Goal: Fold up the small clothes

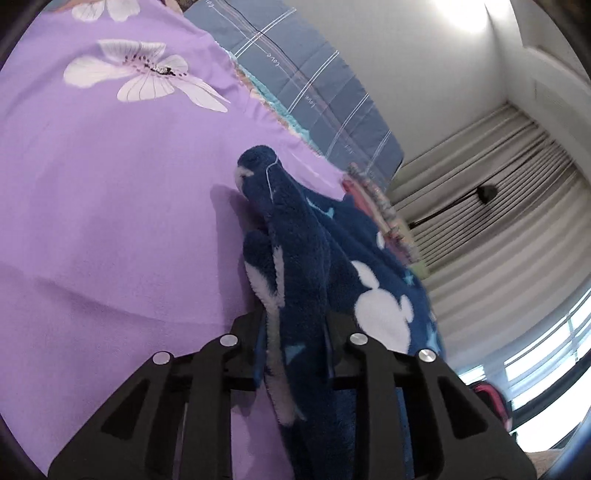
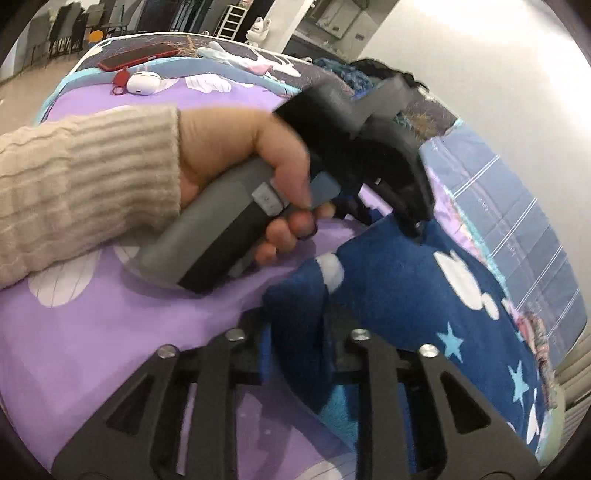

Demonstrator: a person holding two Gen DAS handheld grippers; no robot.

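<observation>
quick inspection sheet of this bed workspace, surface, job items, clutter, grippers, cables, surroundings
surface: purple flowered bedsheet, lightly creased, with a blue checked quilt along its far edge.
job's things: one dark blue fleece garment with white shapes and stars, bunched and partly lifted off the sheet.
clutter: red phone, small white case with a red strap, and pale small clothes at the far end.
grippers: left gripper shut on a fold of the garment; right gripper shut on another edge of it.
cables: nothing seen.
surroundings: striped curtain beside the bed in the left view; chairs and a ladder beyond it in the right view.
</observation>
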